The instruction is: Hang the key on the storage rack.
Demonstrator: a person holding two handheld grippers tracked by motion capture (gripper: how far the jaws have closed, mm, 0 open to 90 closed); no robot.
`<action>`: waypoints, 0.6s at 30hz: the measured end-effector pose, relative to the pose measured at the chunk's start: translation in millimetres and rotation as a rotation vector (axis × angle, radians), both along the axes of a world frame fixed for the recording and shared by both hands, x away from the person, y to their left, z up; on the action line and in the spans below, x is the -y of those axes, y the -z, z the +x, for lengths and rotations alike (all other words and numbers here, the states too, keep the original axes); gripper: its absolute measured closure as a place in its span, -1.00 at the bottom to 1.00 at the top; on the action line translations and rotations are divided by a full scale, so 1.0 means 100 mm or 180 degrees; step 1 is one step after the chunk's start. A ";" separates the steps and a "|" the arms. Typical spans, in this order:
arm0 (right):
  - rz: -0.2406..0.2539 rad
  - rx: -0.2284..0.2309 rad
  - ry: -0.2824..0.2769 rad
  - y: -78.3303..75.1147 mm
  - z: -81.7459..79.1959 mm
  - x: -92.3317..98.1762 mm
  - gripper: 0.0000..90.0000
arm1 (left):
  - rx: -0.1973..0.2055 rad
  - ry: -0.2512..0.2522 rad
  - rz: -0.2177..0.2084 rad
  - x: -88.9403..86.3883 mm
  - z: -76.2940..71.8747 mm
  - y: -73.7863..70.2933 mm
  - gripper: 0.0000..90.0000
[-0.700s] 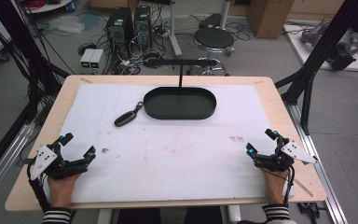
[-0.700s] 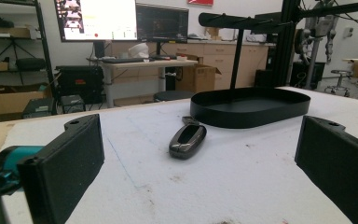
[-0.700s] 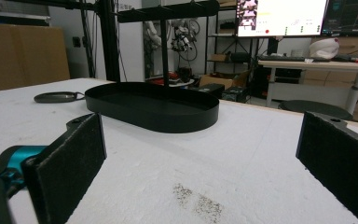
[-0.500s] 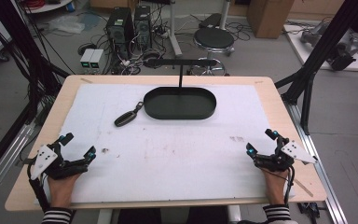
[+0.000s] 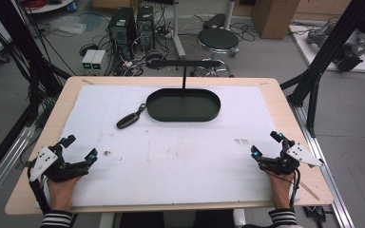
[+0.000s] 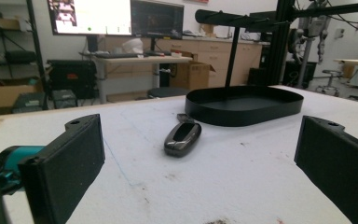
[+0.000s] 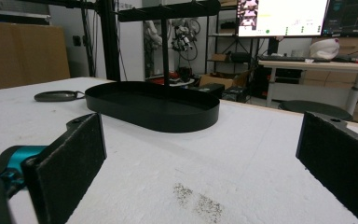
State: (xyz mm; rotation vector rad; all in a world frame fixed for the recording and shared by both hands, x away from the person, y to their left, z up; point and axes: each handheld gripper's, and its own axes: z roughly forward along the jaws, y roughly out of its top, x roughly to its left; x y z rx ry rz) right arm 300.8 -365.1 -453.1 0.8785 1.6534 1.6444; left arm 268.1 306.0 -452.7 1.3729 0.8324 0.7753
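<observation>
High view, my left gripper [image 5: 79,148] and right gripper [image 5: 266,145] both spread open, empty, well apart from key fob [image 5: 129,120] beside black oval tray [image 5: 183,115].

The left gripper [image 5: 78,148] rests low at the near left corner of the table [image 5: 171,81], jaws spread wide with nothing between them, a hand [image 5: 62,192] behind it. The right gripper [image 5: 266,145] sits at the table's near right corner, jaws likewise wide and empty, its hand [image 5: 281,187] gripping from behind.
</observation>
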 end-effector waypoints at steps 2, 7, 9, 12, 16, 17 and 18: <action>0.0000 -0.0008 -0.0007 0.00 0.00 0.00 -0.99 | -0.0017 0.0053 0.0053 0.00 0.02 -0.04 -0.96; -0.0002 -0.0027 -0.0004 0.00 0.00 0.00 -0.99 | -0.0043 0.0142 0.0113 -0.01 0.10 -0.22 -0.96; -0.0019 -0.0030 -0.0005 0.00 0.00 -0.01 -0.99 | -0.0083 0.0173 0.0169 -0.02 0.16 -0.32 -0.96; -0.0019 -0.0020 -0.0004 0.00 0.01 0.00 -0.99 | -0.0190 0.0211 0.0283 -0.01 0.31 -0.53 -0.96; -0.0021 -0.0020 -0.0003 0.00 0.00 0.00 -0.99 | -0.0243 0.0217 0.0447 -0.01 0.41 -0.70 -0.96; -0.0021 -0.0020 -0.0003 0.00 0.00 0.00 -0.99 | -0.0280 0.0224 0.0469 -0.01 0.45 -0.75 -0.96; -0.0021 -0.0019 -0.0005 0.00 0.00 0.00 -0.99 | -0.0312 0.0204 0.0487 -0.01 0.48 -0.79 -0.96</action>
